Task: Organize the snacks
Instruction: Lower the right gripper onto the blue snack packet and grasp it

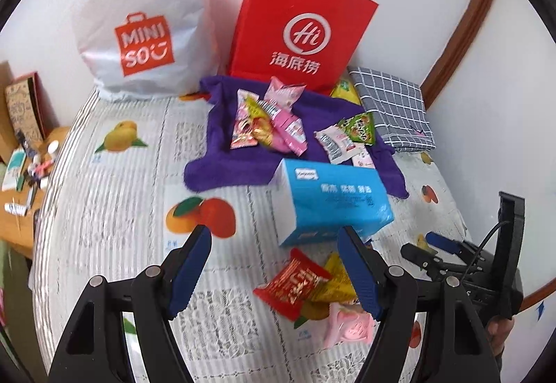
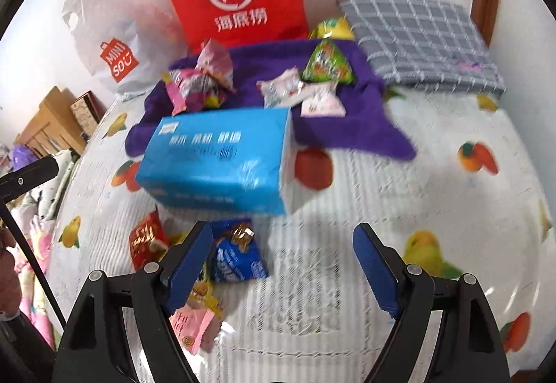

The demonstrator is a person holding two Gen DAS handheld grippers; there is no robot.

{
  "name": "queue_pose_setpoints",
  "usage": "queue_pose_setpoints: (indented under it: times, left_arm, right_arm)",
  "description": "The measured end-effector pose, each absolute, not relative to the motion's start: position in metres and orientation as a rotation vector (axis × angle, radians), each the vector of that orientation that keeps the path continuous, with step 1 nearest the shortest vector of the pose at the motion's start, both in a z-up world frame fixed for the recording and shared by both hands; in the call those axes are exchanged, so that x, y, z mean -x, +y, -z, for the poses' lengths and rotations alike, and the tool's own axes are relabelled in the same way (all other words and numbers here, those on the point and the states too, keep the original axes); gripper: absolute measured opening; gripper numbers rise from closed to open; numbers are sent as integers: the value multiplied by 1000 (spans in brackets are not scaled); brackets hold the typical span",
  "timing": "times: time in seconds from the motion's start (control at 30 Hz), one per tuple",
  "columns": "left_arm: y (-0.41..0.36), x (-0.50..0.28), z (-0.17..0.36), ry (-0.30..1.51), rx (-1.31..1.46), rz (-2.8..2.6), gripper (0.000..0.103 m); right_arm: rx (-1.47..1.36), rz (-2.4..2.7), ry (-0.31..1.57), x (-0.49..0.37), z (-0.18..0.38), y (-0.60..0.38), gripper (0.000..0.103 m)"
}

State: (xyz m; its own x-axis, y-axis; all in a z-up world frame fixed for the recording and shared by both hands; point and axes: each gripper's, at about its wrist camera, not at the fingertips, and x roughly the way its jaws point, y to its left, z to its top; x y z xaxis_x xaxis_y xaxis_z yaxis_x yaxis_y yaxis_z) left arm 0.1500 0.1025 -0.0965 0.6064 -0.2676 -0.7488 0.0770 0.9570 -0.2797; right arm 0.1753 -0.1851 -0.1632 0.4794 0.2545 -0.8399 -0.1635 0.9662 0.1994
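From my left wrist, my left tongs [image 1: 274, 270] gape empty over the red snack packet [image 1: 292, 284], near the blue tissue box [image 1: 332, 200]. From my right wrist, my right tongs [image 2: 283, 266] spread wide and empty beside the blue snack packet [image 2: 238, 259]; more snacks lie on the purple towel [image 2: 351, 129].

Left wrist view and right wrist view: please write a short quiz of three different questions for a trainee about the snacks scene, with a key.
1. True or false: the left gripper holds a snack.
2. The blue tissue box partly lies on: A) the purple towel B) the checkered cloth C) the red paper bag
3. Fill in: the white plastic bag reads MINI ___.

Key: 1 false, both grippers, also the right gripper, are open and empty. 2 A. 3 SO.
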Motion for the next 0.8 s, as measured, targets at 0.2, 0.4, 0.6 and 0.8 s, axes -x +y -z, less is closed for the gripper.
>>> queue_pose_setpoints:
  times: [0.2, 0.4, 0.6, 0.8]
  left_arm:
    - [112, -144, 109, 916, 262, 184, 73]
    - [114, -143, 116, 926, 257, 200, 73]
    - [111, -145, 121, 928, 235, 243, 73]
    - [106, -151, 128, 937, 211, 260, 73]
  right_arm:
    - [-54, -313, 1071, -170, 184, -167, 79]
    - [-51, -344, 1139, -178, 205, -155, 67]
    - [-14, -335, 1155, -184, 214, -144, 58]
    - [50, -303, 1108, -179, 207, -140, 37]
